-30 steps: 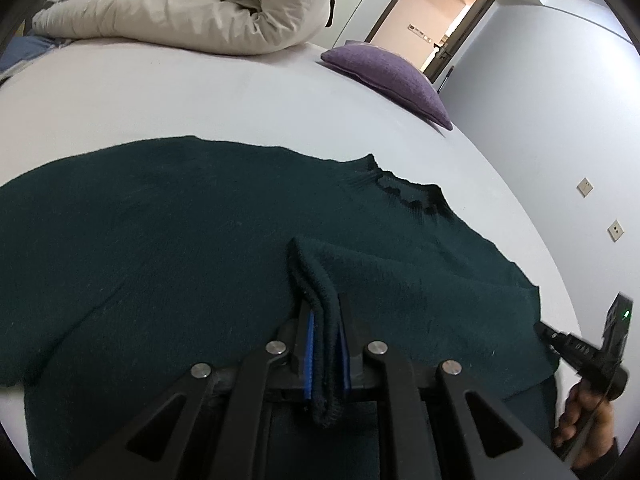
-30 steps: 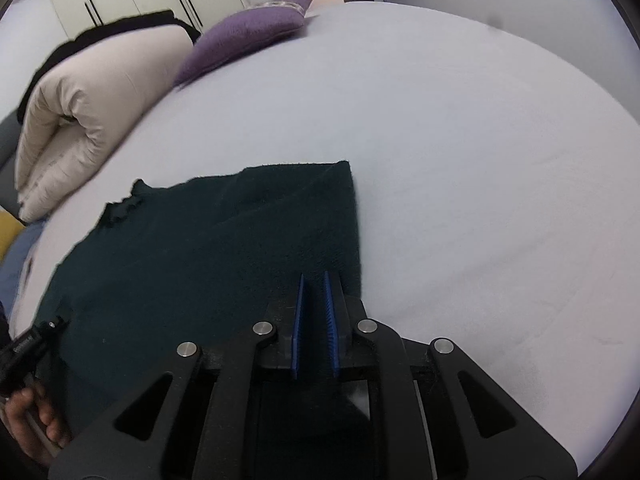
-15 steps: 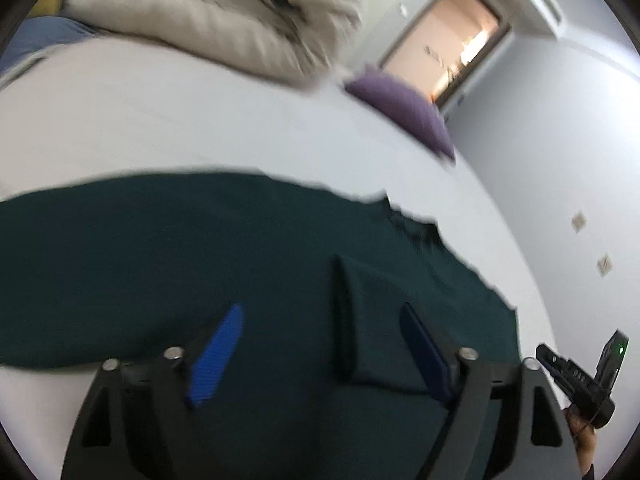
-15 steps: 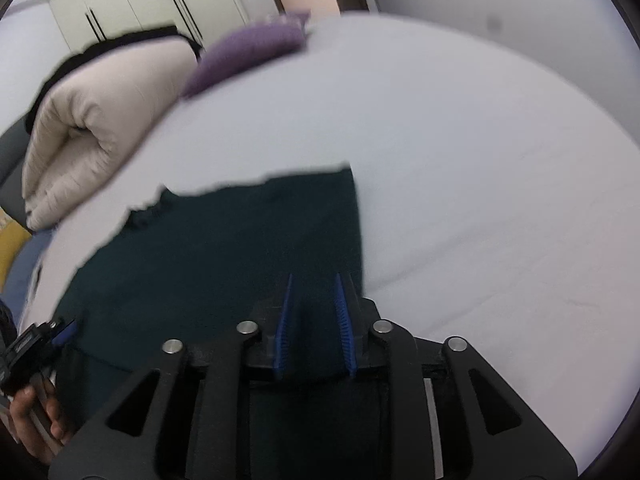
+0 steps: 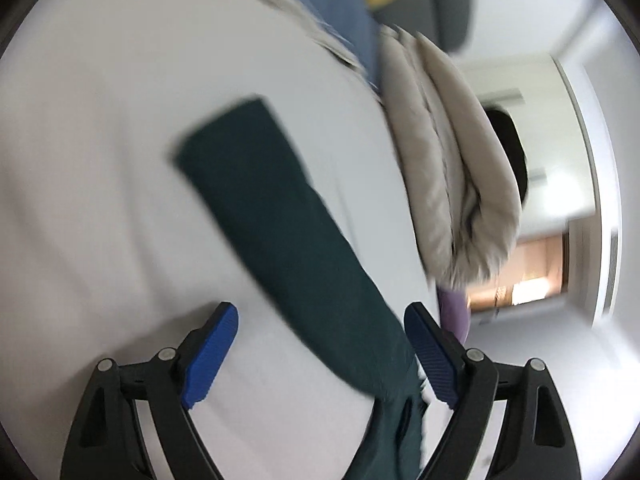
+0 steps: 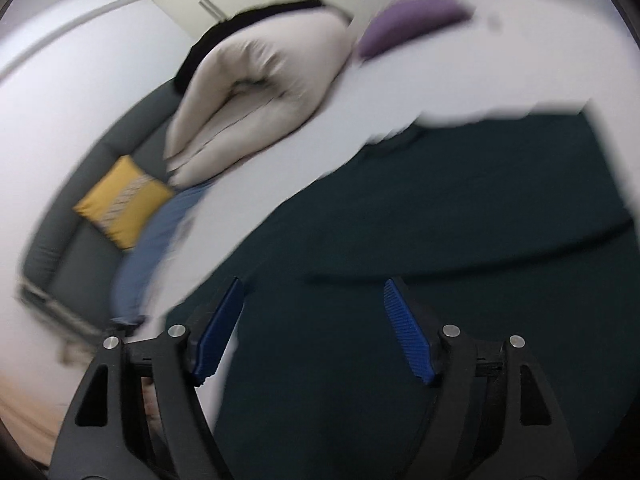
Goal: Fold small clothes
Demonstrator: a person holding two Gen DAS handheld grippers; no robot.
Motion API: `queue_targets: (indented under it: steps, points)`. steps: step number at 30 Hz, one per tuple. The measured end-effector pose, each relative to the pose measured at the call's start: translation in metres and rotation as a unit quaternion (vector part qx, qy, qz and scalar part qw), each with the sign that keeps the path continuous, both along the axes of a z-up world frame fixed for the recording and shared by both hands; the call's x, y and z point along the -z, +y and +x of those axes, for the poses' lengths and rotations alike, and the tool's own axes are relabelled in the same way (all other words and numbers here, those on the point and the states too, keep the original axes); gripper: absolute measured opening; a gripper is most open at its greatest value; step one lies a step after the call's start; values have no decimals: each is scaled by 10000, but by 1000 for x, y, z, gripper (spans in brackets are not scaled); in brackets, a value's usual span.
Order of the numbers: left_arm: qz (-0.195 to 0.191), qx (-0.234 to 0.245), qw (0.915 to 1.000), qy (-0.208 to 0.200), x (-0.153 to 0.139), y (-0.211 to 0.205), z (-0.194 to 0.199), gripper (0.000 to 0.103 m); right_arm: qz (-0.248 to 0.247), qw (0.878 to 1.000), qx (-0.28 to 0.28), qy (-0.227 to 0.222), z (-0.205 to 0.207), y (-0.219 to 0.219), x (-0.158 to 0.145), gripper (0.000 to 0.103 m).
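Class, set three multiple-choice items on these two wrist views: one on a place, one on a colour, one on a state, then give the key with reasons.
1. Where does the dark green knitted sweater lie?
A. on the white bed sheet
B. on the grey sofa
C. on the floor

2. What colour is the square cushion on the grey sofa?
A. purple
B. yellow
C. blue

3. How do the jaws of the left gripper and right gripper stand?
A. both shut on cloth
B. one open, one shut
C. both open

Key: A, white sheet shows around the sweater; B, it shows yellow against the grey; C, blue pads stand wide apart in both views.
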State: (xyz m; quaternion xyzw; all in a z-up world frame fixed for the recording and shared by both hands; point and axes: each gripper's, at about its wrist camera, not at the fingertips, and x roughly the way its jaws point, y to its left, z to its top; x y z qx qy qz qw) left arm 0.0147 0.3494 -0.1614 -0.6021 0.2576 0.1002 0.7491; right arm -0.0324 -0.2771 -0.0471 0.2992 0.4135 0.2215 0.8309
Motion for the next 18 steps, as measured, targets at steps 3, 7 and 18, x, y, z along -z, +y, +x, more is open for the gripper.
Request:
queue_targets:
  steps: [3, 7, 18]
  points:
    - [-400, -411, 9981, -223, 13, 15, -5, 87, 207, 9994, -178, 189, -2, 35, 12, 72]
    - [-693, -821, 9936, -352, 23, 36, 5, 86, 352, 9983, -310, 358, -11, 64, 21, 72]
    - [425, -36, 9990, -124, -30, 6, 55, 8, 385, 9987, -109, 331, -32, 28, 22, 72]
